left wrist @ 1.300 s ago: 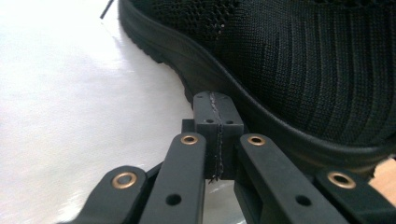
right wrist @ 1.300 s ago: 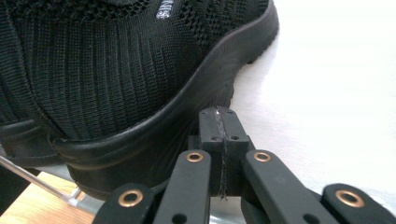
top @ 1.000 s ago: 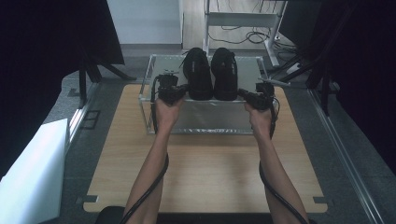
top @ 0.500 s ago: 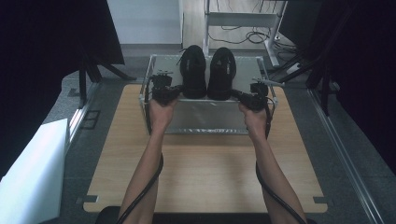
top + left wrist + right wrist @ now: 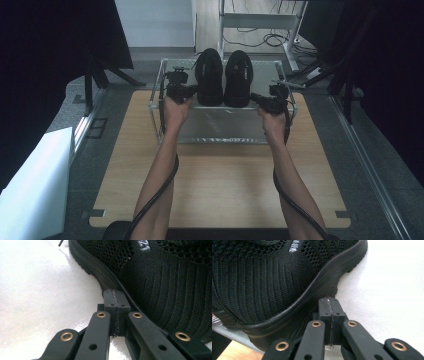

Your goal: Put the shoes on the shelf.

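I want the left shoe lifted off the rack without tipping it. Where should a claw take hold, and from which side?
Probably at the heel collar of the left shoe, coming from the person's side of the rack. The heel faces that way, and its rim is a thin edge that jaws could close over; the sole edge beside the shut left claw looks too thick and curved.

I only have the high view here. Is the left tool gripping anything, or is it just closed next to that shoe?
Observer: The left tool is shut on nothing; its two jaws meet flat at the tip.
Operator: Where is that tip relative to the shoe?
Observer: Right beside the sole edge of the left shoe, low on its side. I cannot tell whether it touches.
Operator: And the right tool?
Observer: The right tool is shut and empty too, its tip close beside the sole of the right shoe.
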A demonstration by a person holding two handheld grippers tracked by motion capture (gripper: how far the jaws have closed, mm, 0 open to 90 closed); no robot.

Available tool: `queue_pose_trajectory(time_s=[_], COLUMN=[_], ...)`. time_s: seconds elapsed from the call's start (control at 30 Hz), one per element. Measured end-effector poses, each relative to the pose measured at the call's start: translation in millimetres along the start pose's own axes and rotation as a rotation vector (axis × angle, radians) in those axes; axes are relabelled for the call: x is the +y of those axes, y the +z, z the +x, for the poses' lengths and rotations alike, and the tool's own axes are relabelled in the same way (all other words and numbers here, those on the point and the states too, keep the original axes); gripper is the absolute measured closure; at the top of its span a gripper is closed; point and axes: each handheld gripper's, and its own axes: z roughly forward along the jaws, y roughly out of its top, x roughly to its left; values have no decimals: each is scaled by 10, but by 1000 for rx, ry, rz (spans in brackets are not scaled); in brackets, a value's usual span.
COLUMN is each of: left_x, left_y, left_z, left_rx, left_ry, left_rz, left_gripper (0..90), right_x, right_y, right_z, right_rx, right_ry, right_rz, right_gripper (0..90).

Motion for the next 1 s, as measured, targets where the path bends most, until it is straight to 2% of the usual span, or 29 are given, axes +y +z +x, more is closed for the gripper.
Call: queue_pose_trajectory(time_s=[0.1, 0.17, 0.3, 0.37, 0.4, 0.43, 0.5, 0.53, 0.6, 0.8, 0.87, 0.93, 1.0], left_x=[7, 11, 4, -15, -30, -40, -79, -99, -144, -279, -326, -387, -449], left_y=[15, 23, 19, -2, -25, -46, -111, -150, -237, -424, -478, -527, -569], left_z=[-28, -56, -54, -71, -83, -90, -82, -89, -106, -185, -209, -228, -251], left_rx=[-51, -61, -57, -47, -35, -8, -21, -22, -36, -59, -65, -89, -90], left_ry=[3, 14, 9, 21, 13, 13, 10, 16, 23, 63, 80, 90, 107], left_rz=[7, 10, 7, 0, -19, -33, -61, -77, -113, -142, -151, -150, -150], left_gripper=[900, 900, 900, 900, 897, 798, 716, 675, 575, 356, 308, 257, 213], right_x=[17, 27, 23, 24, 22, 19, 21, 25, 29, -8, -34, -76, -132], right_y=[-36, -53, -71, -84, -97, -129, -183, -226, -291, -510, -576, -624, -667], right_z=[-58, -96, -139, -144, -147, -150, -149, -149, -159, -161, -148, -135, -127], right_rx=[0, -12, -2, 7, 17, 29, 34, 37, 56, 100, 115, 125, 138], right_ry=[-4, 1, 3, -2, -2, 0, -5, -11, -16, -55, -78, -106, -126], right_rz=[6, 4, 0, 1, -9, -28, -47, -57, -63, -82, -84, -81, -69], right_gripper=[900, 900, 900, 900, 900, 900, 875, 822, 772, 606, 553, 507, 470])
